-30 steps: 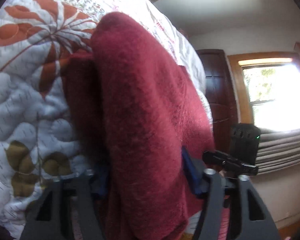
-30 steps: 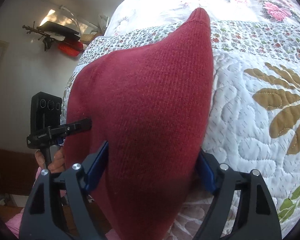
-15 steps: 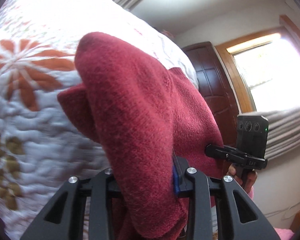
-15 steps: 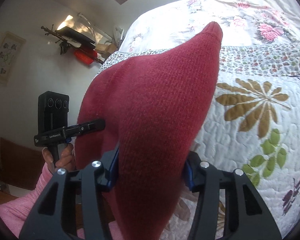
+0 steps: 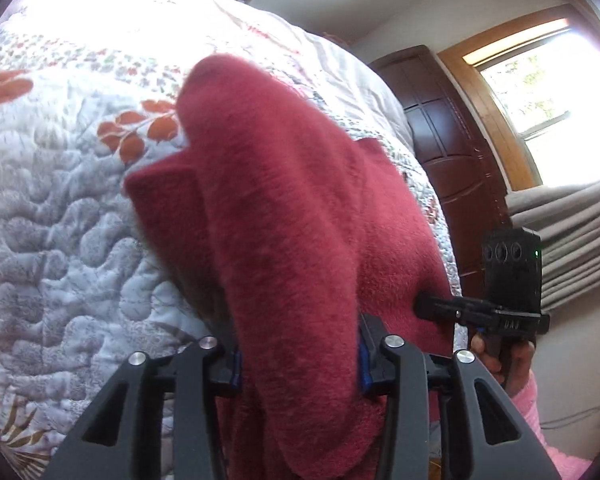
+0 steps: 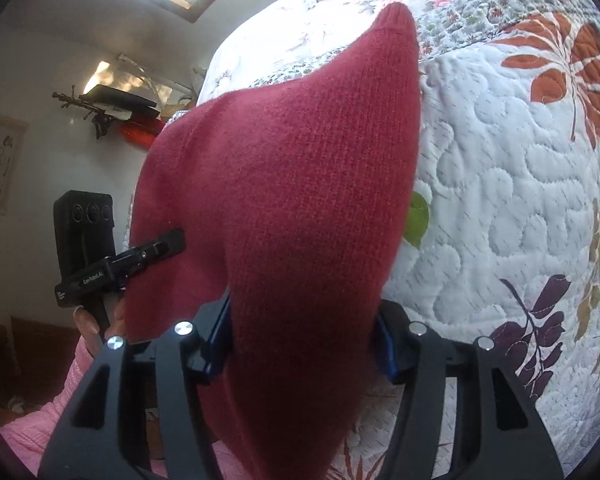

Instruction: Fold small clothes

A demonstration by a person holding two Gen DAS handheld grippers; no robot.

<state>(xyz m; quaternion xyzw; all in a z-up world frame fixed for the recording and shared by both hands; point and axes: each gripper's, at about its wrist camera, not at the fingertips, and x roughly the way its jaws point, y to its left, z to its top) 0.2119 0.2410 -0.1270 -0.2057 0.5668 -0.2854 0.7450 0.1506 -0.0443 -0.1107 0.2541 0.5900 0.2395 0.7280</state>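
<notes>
A dark red knitted garment (image 5: 284,216) is held up over the quilted bed. My left gripper (image 5: 298,356) is shut on one edge of it, and the cloth bulges out between the blue-padded fingers. My right gripper (image 6: 304,340) is shut on the opposite edge of the red garment (image 6: 300,184), which rises to a pointed fold at the top. Each view shows the other gripper at the side: the right gripper (image 5: 432,306) bites the cloth in the left wrist view, and the left gripper (image 6: 168,242) does so in the right wrist view. The fingertips are hidden by cloth.
A white floral quilt (image 5: 60,208) covers the bed (image 6: 500,208) under the garment. A dark wooden door (image 5: 452,152), a bright window (image 5: 548,92) and grey curtains stand beyond the bed. A wall shelf (image 6: 116,100) hangs at the left. A person's hand (image 5: 512,360) and pink sleeve hold the grip.
Both grippers have lifted and moved the garment forward over the quilt, keeping their hold. More of the bed and room shows around the cloth now.
</notes>
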